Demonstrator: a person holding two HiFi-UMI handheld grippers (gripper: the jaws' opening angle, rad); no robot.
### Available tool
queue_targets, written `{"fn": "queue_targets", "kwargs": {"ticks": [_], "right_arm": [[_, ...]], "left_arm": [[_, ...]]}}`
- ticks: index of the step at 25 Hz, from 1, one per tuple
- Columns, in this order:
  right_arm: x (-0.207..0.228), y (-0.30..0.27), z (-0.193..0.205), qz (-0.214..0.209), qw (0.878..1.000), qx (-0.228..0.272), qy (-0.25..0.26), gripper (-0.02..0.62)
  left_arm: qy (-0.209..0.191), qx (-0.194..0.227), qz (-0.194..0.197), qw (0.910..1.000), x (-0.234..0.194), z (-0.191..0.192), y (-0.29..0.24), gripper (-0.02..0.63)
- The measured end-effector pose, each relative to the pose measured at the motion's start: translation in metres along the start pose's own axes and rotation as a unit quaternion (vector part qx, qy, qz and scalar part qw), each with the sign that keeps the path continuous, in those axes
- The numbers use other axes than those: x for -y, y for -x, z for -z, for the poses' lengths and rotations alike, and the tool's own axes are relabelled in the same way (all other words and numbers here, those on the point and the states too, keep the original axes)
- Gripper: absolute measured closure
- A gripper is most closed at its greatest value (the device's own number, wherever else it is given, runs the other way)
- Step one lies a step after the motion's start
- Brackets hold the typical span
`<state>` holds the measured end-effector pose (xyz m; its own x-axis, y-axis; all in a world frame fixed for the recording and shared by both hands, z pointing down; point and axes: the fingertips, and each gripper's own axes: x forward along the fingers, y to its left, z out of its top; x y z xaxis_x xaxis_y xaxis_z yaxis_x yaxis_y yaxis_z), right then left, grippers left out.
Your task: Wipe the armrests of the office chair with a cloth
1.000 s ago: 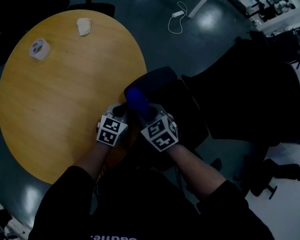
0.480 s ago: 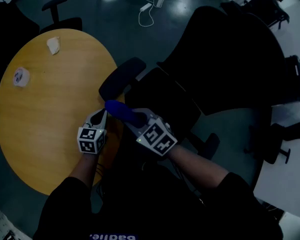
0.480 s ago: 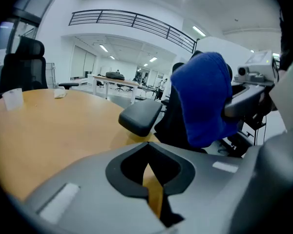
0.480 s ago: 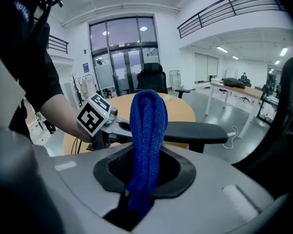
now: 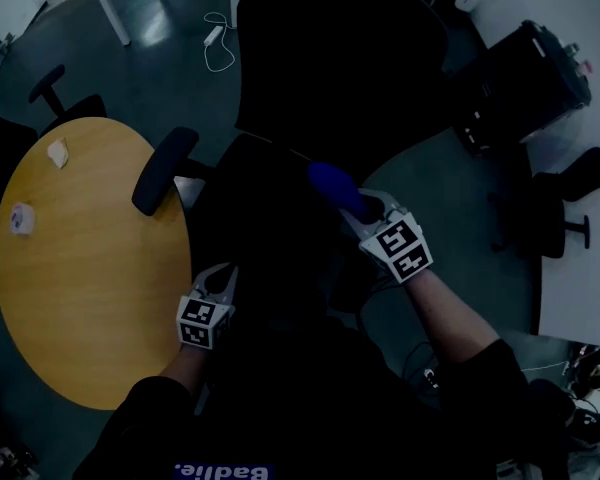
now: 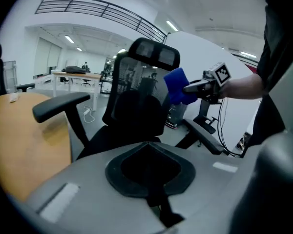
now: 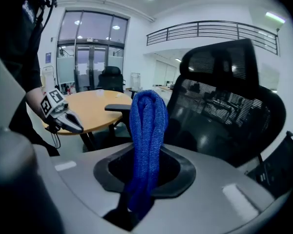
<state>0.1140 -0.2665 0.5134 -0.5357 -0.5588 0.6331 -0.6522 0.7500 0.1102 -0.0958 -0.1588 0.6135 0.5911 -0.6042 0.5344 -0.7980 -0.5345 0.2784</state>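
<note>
Dim floor is surrounding the chair; right tool is clenching the cloth at 1 o'clock near the right armrest, probably lowering onto it next; left tool is hanging closed, empty, at 7 o'clock

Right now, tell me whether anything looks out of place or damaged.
Nothing stands out. The office chair stands upright, the blue cloth is pinched in the right claw, and the left claw is empty.

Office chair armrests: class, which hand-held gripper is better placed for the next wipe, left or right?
Right, probably. The right hand-held gripper is shut on the blue cloth and hangs close to the armrest on its side. The left hand-held gripper holds nothing, low beside the round table.
</note>
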Motion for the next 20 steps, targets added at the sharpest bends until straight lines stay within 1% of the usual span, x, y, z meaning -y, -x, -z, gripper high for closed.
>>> {"fn": "queue_targets", "kwargs": {"ticks": [2, 4, 8, 11, 14, 18, 20], "right_arm": [[0.032, 0.024, 0.029, 0.022, 1.0, -0.007, -0.002, 0.506], [0.056, 0.043, 0.055, 0.034, 0.999, -0.013, 0.001, 0.506], [0.082, 0.065, 0.097, 0.038, 0.999, -0.023, 0.007, 0.506], [0.087, 0.066, 0.121, 0.025, 0.999, -0.031, 0.013, 0.506], [0.081, 0.058, 0.138, -0.001, 0.999, -0.034, 0.019, 0.506], [0.075, 0.049, 0.142, -0.024, 0.999, -0.022, 0.019, 0.506], [0.073, 0.045, 0.139, -0.032, 0.999, -0.014, 0.02, 0.506]], "left_arm": [[-0.016, -0.002, 0.009, 0.9998, 0.036, -0.002, -0.013, 0.592], [-0.024, 0.001, 0.013, 0.9996, 0.066, -0.005, -0.023, 0.592], [-0.033, -0.008, 0.016, 0.9993, 0.119, 0.002, -0.038, 0.592], [-0.044, -0.018, 0.025, 0.9986, 0.154, 0.007, -0.047, 0.592], [-0.068, -0.034, 0.042, 0.9962, 0.186, 0.013, -0.054, 0.592], [-0.094, -0.054, 0.057, 0.9924, 0.215, 0.022, -0.065, 0.592], [-0.096, -0.062, 0.054, 0.992, 0.22, 0.026, -0.069, 0.592]]}}
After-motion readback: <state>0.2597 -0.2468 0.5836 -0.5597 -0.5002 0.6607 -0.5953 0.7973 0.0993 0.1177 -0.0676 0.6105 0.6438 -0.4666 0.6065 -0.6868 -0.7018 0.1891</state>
